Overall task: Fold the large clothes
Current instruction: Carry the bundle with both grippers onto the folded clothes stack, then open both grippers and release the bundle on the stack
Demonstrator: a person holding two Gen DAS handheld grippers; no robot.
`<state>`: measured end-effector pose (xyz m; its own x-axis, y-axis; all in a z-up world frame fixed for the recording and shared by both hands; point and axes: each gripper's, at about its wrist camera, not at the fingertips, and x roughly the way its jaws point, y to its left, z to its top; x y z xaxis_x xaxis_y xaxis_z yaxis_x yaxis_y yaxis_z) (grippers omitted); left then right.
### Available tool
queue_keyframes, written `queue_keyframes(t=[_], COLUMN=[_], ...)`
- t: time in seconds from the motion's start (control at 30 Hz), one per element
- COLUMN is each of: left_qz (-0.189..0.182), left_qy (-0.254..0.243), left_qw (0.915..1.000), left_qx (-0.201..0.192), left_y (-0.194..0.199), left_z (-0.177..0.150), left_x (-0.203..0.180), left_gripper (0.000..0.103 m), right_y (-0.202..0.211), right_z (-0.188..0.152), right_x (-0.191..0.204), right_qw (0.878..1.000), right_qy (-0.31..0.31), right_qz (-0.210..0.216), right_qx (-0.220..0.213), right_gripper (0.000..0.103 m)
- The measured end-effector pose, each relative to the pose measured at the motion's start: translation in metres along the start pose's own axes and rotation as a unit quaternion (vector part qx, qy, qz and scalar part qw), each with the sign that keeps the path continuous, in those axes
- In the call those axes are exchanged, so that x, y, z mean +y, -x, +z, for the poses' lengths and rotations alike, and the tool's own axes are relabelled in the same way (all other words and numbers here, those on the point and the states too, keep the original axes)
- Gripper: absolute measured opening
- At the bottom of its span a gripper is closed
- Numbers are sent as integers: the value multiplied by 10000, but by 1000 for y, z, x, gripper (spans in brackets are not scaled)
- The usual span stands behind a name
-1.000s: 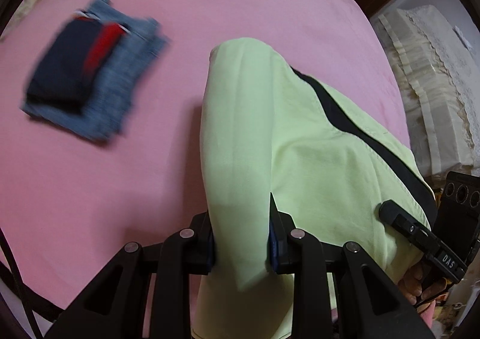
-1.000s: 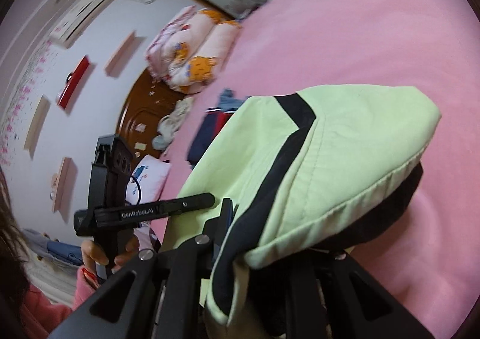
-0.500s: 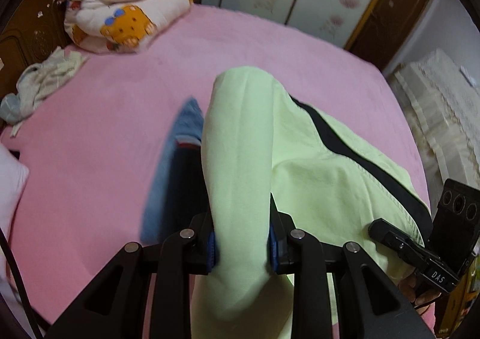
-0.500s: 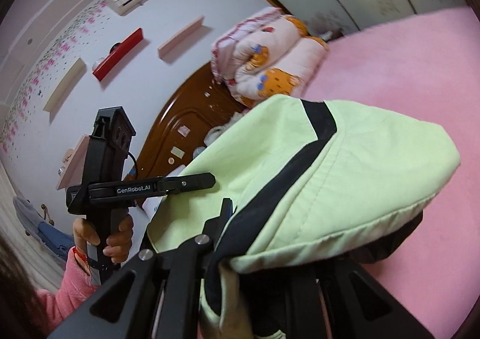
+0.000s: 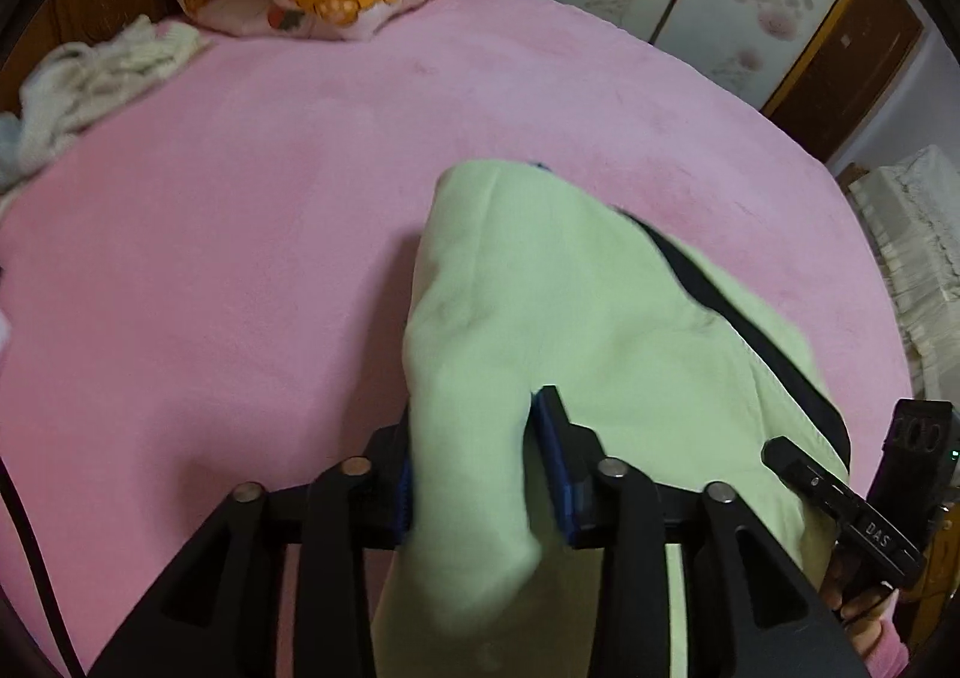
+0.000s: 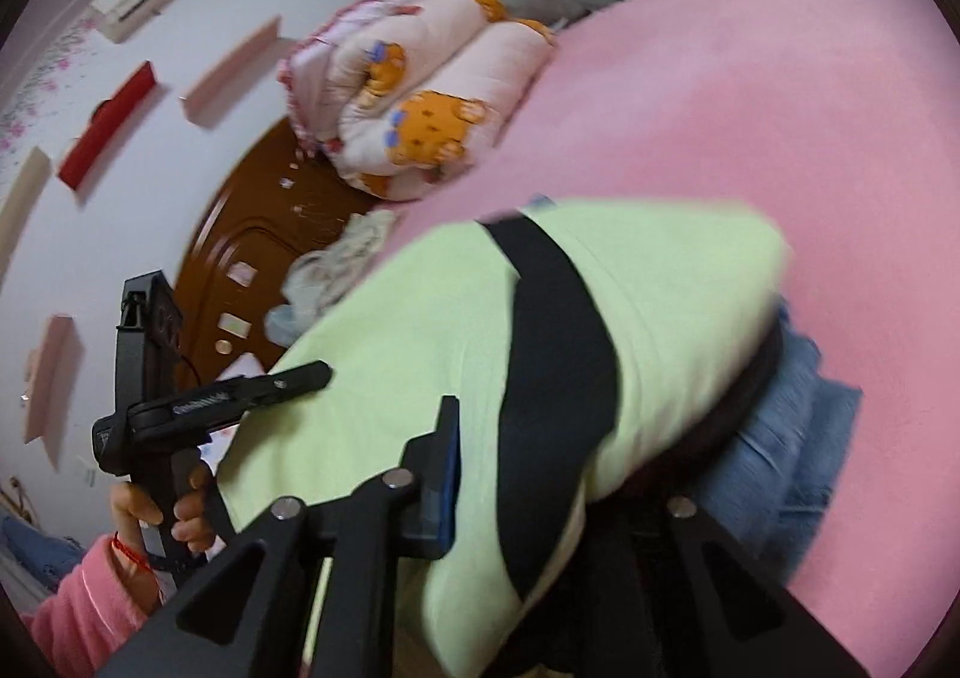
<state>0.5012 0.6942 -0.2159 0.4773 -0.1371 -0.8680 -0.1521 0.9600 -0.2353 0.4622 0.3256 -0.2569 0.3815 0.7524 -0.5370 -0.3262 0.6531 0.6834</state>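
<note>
Left wrist view: the folded green garment point(image 5: 576, 330) lies between the left hand-held gripper point(image 5: 480, 474)'s opening jaws; the right hand-held gripper point(image 6: 540, 474) is loosening too, garment landing on the folded jeans point(image 6: 786, 420) just beyond it; this one looks basically done, just let go.

"DAS" is printed on the right gripper point(image 5: 873, 534).

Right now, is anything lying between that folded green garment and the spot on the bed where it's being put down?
Yes. In the right wrist view, folded blue denim already lies on the pink bed right under the green garment, so it lands on that stack, not bare bed. Both grippers' jaws are opening, with green cloth between them.
</note>
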Motion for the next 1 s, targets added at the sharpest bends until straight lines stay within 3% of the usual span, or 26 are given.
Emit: queue_keyframes(t=[0.13,0.27,0.4,0.47,0.5,0.57,0.7,0.77,0.9,1.0], left_qz=[133,193,951,1086,1013,737,1119,1040,760,796], left_qy=[-403,-226,-157,17,222,675,1280,1341,1352,1049], left_qw=[9988,9985,9913,9883,9876,9863,9642,9655,9781,9859], left_qx=[-226,-469,-897,-1074,-1177,-1311,-2037,-1976,-1391,-1034], left_y=[-21,-25,1,19,29,44,85,93,104,114], left_z=[-9,-13,-32,-49,-62,-91,-164,-193,-266,-323], left_x=[5,14,0,-10,-14,-22,-65,-89,-158,-217], left_gripper=[53,58,66,66,66,66,77,77,77,77], right_y=[0,4,20,34,41,58,96,122,182,240], right_z=[-16,-29,-34,-39,-43,-57,-99,-128,-185,-232], right_x=[-23,-37,-35,-31,-30,-27,-28,-36,-55,-69], right_qw=[9998,9982,9971,9966,9963,9948,9878,9846,9713,9596], right_qy=[-209,-587,-699,-675,-644,-526,-408,-465,-579,-740], right_qz=[-46,-124,-306,-465,-568,-858,-1483,-1680,-2302,-2665], right_qx=[41,78,-13,-67,-70,-131,-245,-158,144,516], right_gripper=[18,24,30,38,46,52,54,54,54,55])
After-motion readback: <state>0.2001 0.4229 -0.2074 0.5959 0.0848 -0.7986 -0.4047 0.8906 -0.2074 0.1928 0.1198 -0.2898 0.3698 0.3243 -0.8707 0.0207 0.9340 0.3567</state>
